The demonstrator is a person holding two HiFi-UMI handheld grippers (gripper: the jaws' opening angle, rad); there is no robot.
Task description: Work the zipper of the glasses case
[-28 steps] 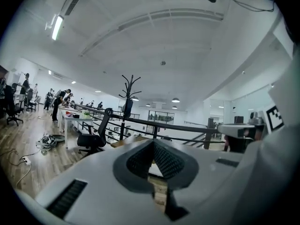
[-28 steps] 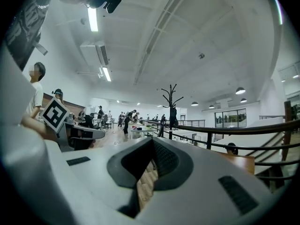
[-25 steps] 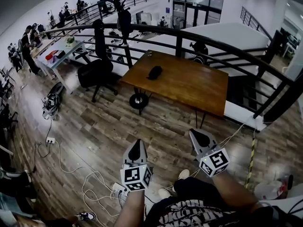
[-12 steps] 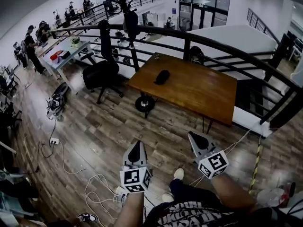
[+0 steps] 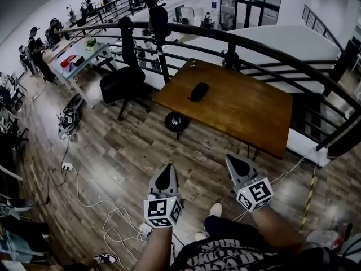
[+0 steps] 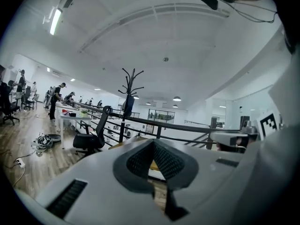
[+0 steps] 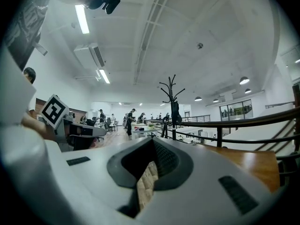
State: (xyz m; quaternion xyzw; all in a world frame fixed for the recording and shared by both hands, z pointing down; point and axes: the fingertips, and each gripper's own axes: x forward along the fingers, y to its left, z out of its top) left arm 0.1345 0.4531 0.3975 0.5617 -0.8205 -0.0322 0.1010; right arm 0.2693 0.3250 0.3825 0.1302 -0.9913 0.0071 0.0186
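Black glasses case (image 5: 198,91) lies on the wooden table (image 5: 248,114), well ahead of the left gripper (image 5: 164,176) and right gripper (image 5: 237,165), both clenched on nothing. It sits roughly between their lines, neither clearly nearer.

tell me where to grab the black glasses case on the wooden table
Probably across its short width, coming straight down from above: the glasses case lies flat on the wooden table, a low oblong lump with bare tabletop all round. Its zipper is too small to see from here.
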